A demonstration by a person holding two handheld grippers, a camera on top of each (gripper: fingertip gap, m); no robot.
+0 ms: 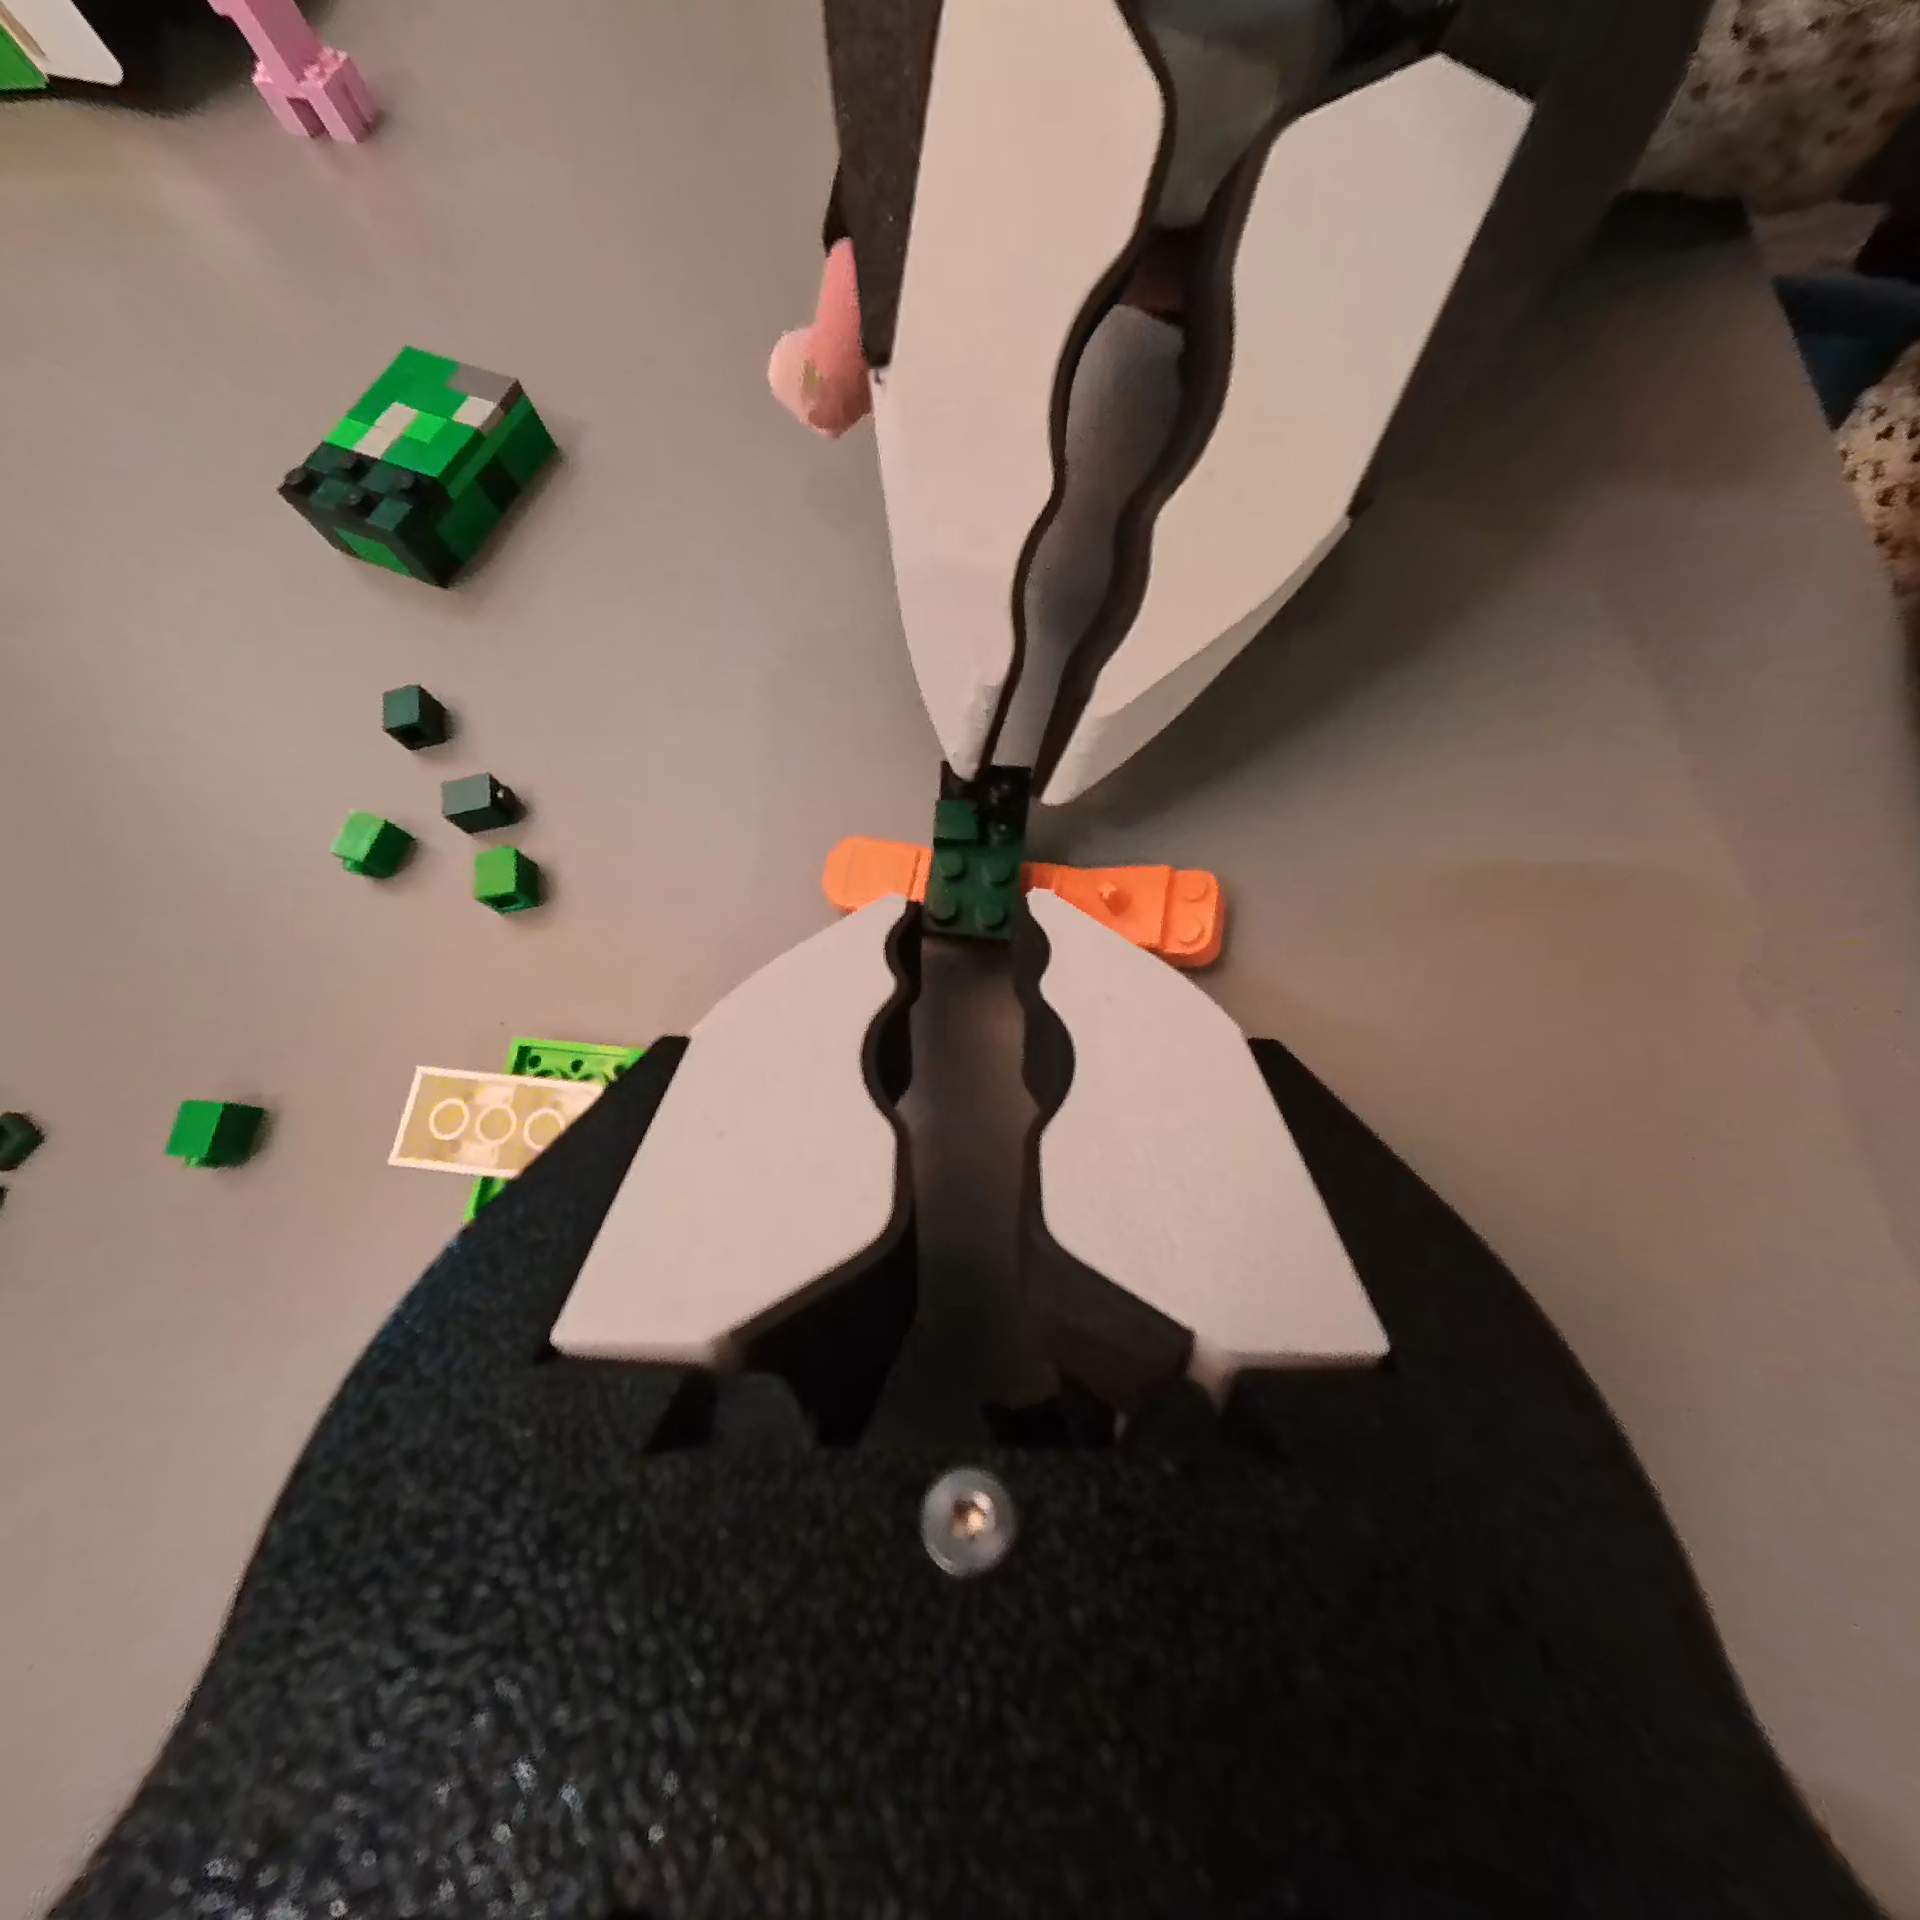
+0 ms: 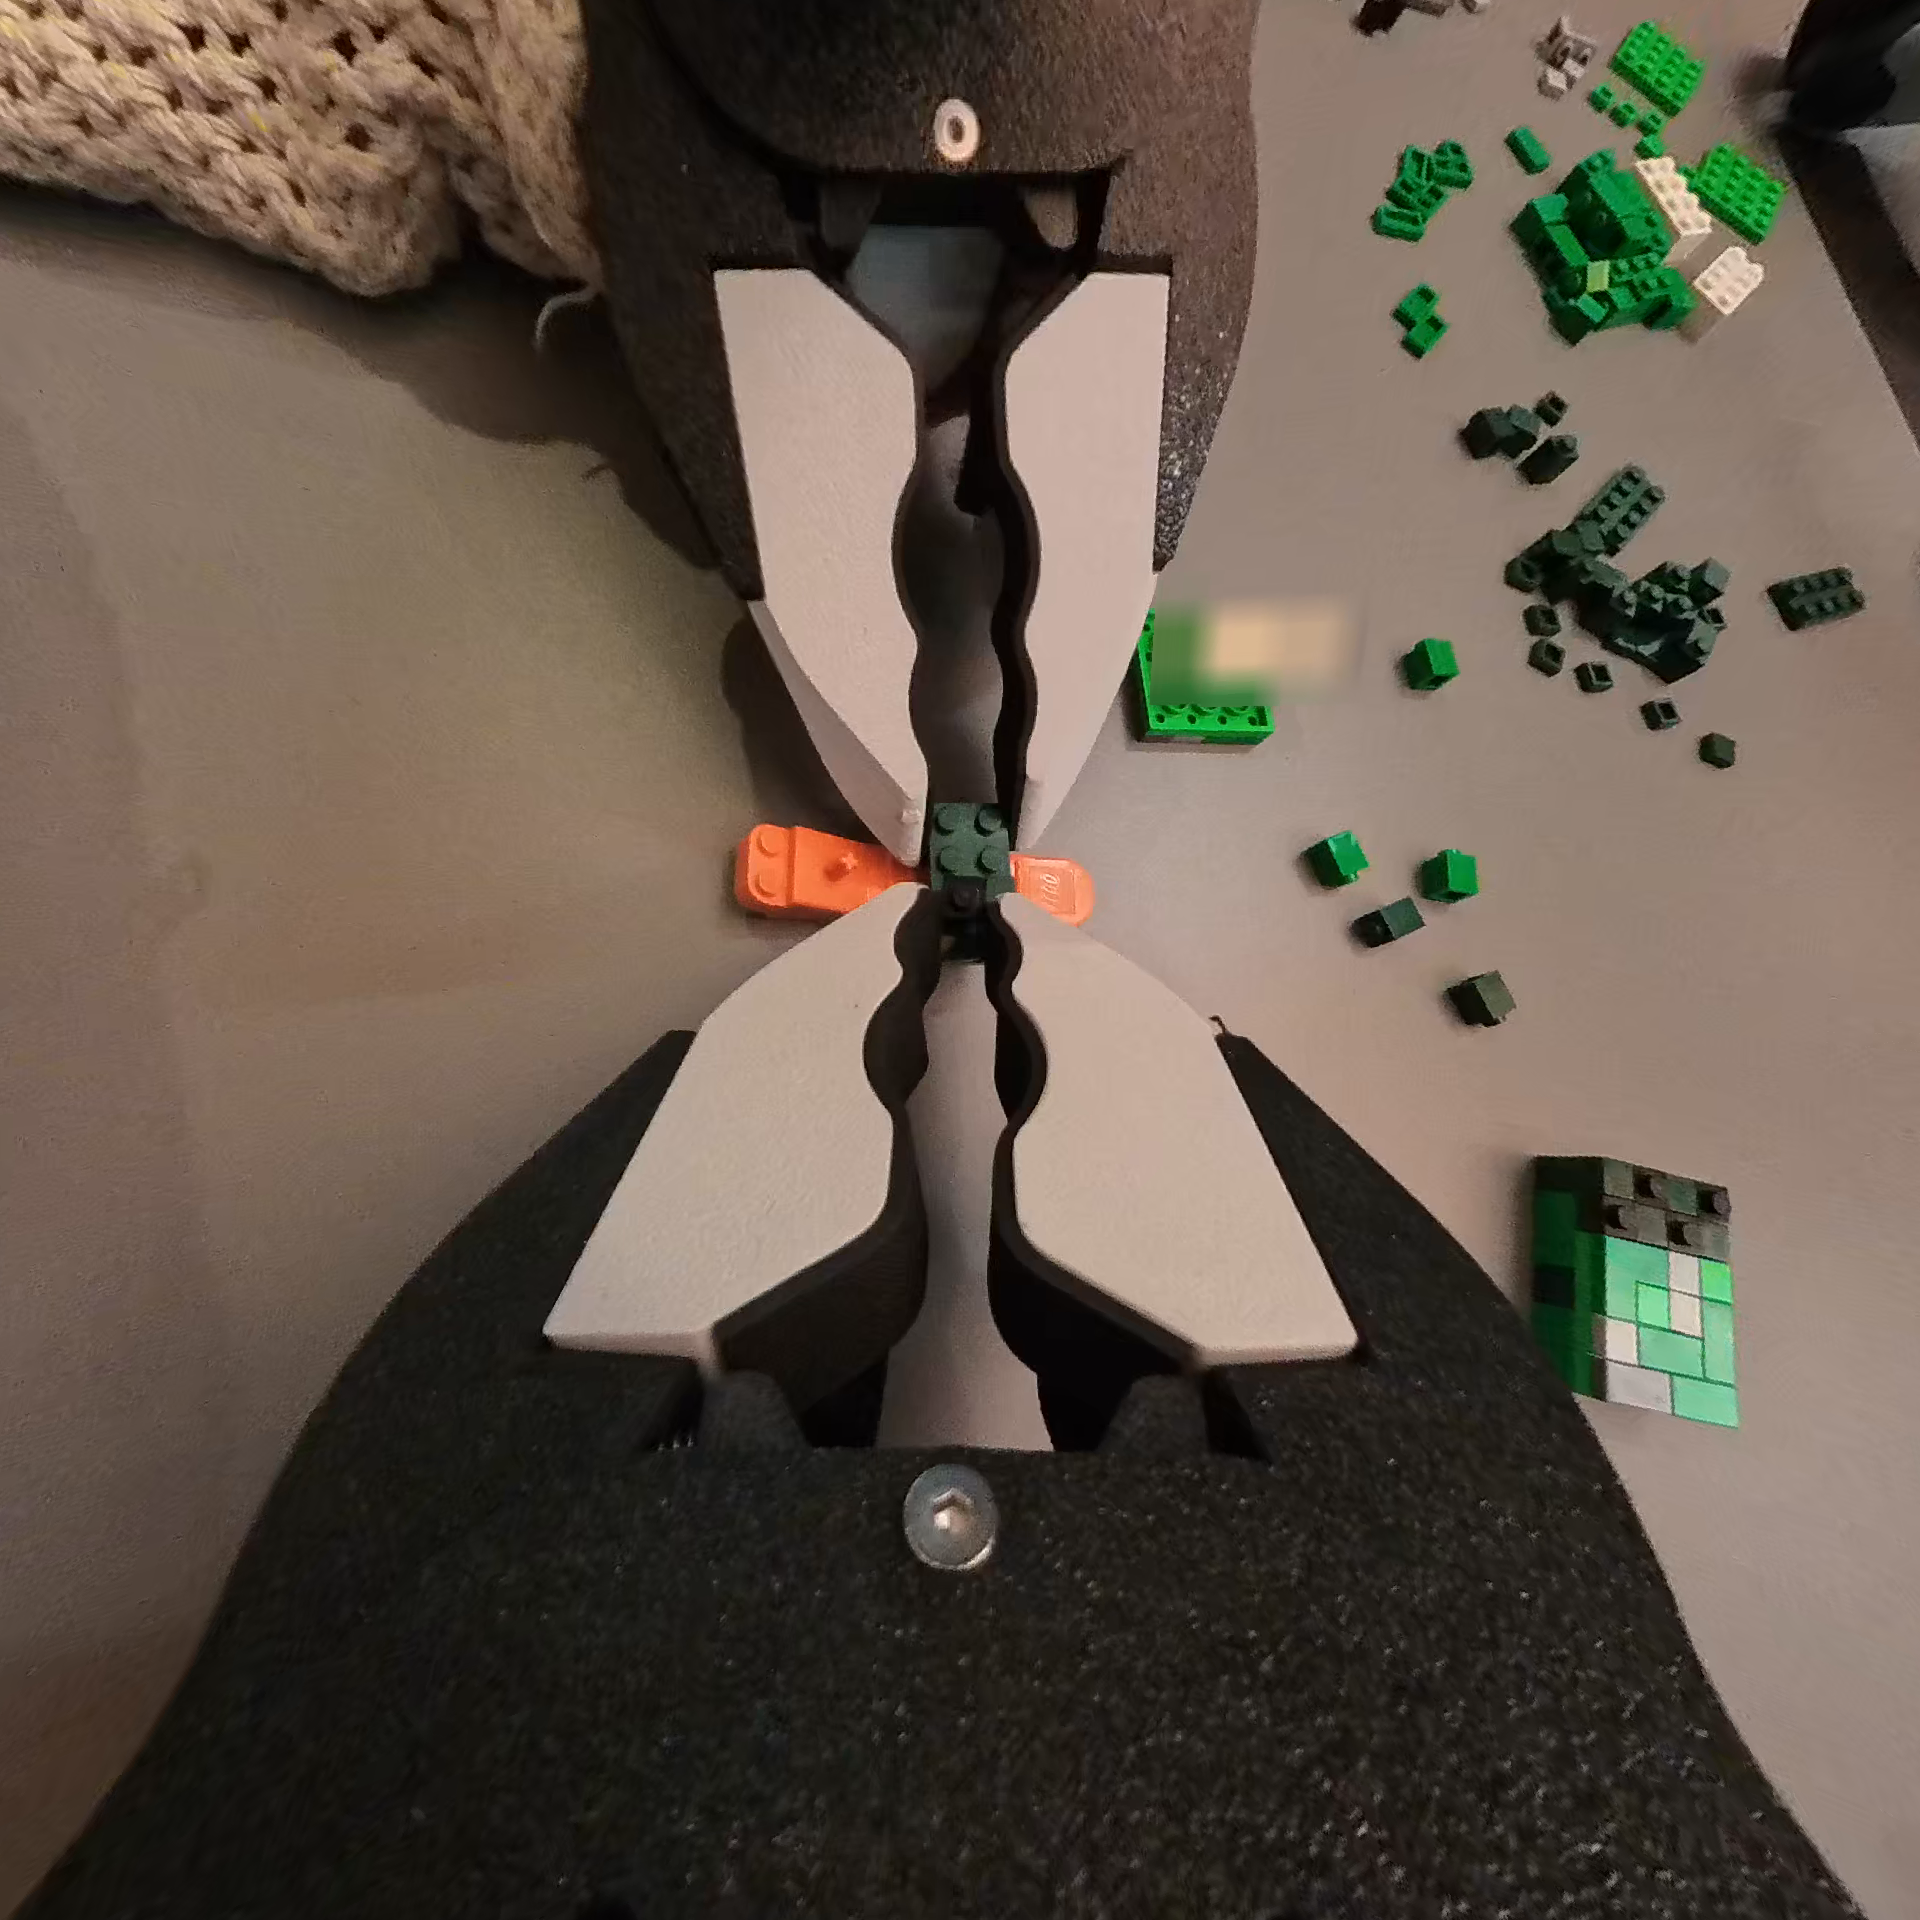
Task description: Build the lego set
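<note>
My left gripper is shut on a dark green two-by-two brick. My right gripper comes at it head-on and is shut on a small dark green and black piece. The piece touches the brick's far side. In the right wrist view the brick sits between the left gripper's tips. The right gripper's tips show at the top of the left wrist view. Both pieces hover just above an orange brick separator that lies on the grey table.
A built green cube lies to the side. Small loose green cubes are scattered nearby. A tan plate rests on a bright green plate. Brick piles sit beyond. A knit sleeve shows. Both grippers' tips are close together, under 4 cm apart.
</note>
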